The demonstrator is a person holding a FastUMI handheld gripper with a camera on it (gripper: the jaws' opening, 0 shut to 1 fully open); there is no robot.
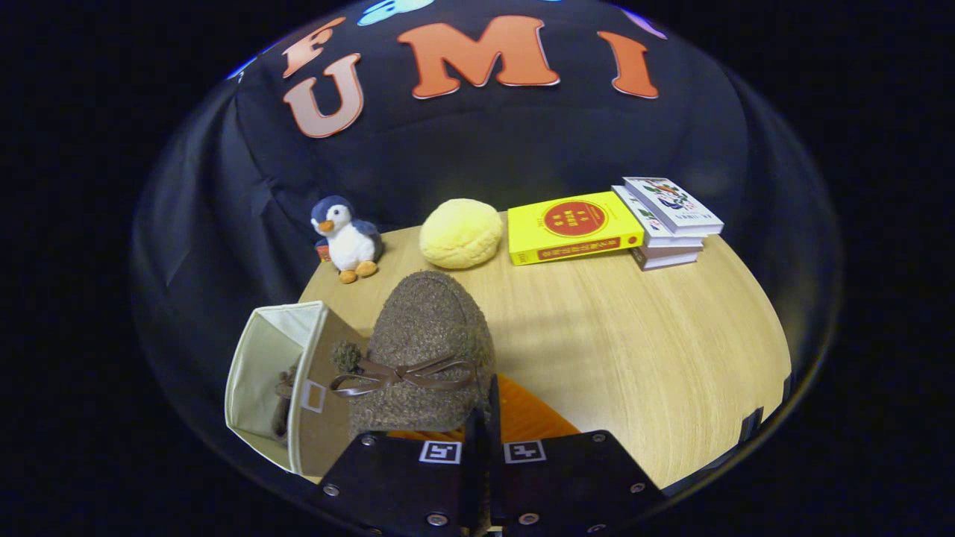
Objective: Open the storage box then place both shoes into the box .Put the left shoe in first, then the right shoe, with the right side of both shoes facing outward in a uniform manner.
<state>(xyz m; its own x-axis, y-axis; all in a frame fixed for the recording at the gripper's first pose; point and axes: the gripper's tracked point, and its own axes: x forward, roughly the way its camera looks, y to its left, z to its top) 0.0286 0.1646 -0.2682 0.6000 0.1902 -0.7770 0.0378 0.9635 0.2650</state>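
Shoe (425,350) of fuzzy brown with a bow hung pinched at its edge between my closed fingers (477,418), toe pointing away over the wooden table (634,350). Beside it stood the open storage box (272,380), with the other shoe (283,395) inside; beyond sat a penguin toy (345,237), a yellow cushion (460,233) and stacked books (664,220).

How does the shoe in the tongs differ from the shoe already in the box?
The held shoe is gripped at its rim by the tongs, toe pointing away, out in the open above the table; the other shoe lies inside the open cream box. The held shoe shows its whole top and bow; the other shoe is mostly hidden. Both look brown and fuzzy.
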